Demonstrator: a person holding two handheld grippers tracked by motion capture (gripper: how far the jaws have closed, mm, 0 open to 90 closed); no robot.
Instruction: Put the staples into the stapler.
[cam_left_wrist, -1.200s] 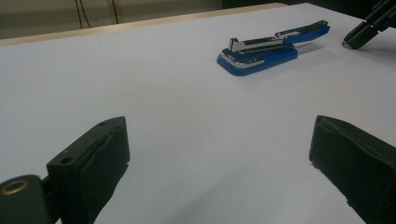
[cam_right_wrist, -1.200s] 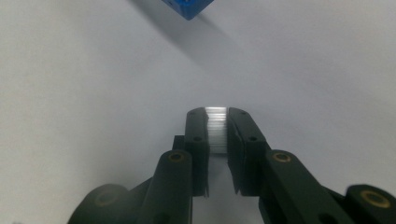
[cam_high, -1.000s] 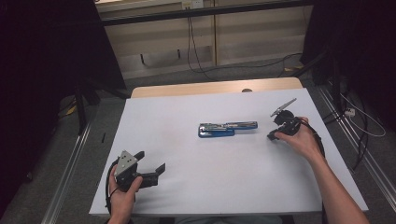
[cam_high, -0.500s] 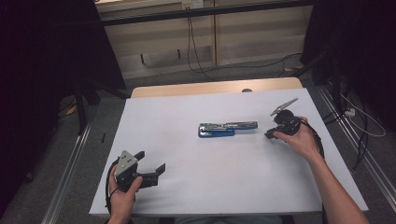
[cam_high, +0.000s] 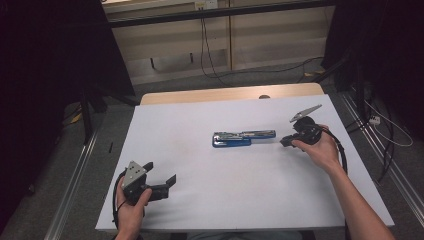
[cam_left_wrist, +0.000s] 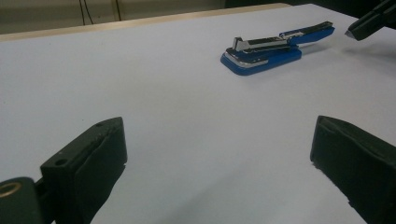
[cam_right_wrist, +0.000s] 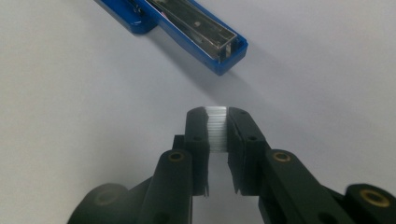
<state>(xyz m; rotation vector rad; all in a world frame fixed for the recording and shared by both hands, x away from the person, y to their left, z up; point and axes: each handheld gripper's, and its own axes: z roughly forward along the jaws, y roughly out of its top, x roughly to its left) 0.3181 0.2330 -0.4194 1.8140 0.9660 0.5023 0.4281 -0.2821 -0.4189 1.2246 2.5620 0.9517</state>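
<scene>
This looks like a lab or recording workspace rather than a home. A plain white surface (cam_high: 200, 150) stands on grey carpet (cam_high: 210, 82), with metal rails (cam_high: 75, 165) running along both sides. Black curtains (cam_high: 45, 75) close it in left and right, and loose cables (cam_high: 220, 55) trail over the floor before a pale panelled wall (cam_high: 260, 35).

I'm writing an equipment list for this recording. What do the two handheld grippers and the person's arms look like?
Both grippers are black. The left gripper has blocky black fingers, a grey three-cornered plate on top and a black cable looping below the hand. The right gripper carries the same grey plate, brass-coloured pivot pins and a black cable. The forearms are bare, no sleeves.
</scene>
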